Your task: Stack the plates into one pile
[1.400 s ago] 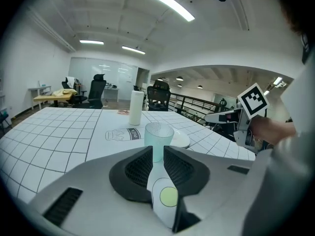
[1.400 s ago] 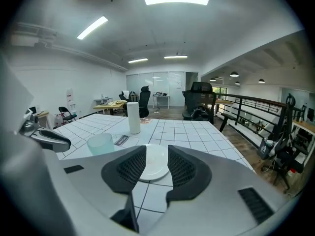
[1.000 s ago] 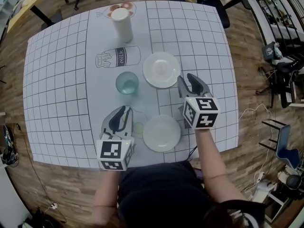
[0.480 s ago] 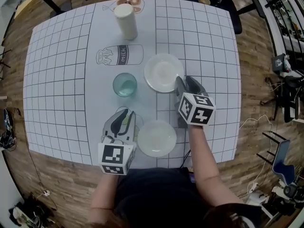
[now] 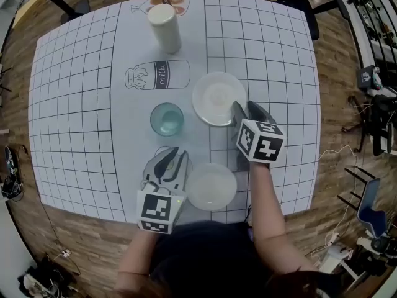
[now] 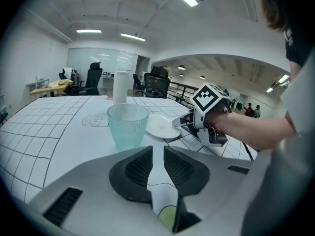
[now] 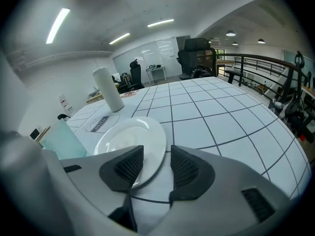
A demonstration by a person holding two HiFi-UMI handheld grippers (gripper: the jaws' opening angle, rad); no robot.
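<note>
Two white plates lie on the gridded table mat: the far plate [image 5: 217, 97] [image 7: 127, 140] [image 6: 158, 127] and the near plate [image 5: 212, 187] by the front edge. My right gripper [image 5: 244, 108] [image 7: 156, 152] is low at the far plate's right near rim. Its jaws are opening, the rim sits between them, and the pads do not press on it. My left gripper [image 5: 175, 156] [image 6: 158, 152] rests just left of the near plate, jaws a narrow gap apart with only the mat showing between them.
A teal glass [image 5: 167, 118] [image 6: 128, 125] stands left of the far plate, straight ahead of the left gripper. A tall white cylinder [image 5: 164, 27] [image 7: 108, 95] stands at the back. Printed pictures, such as a milk bottle [image 5: 155, 77], mark the mat.
The right gripper has come down to the far plate's rim and its jaws have spread wider. The left gripper has edged forward beside the near plate, its gap unchanged.
</note>
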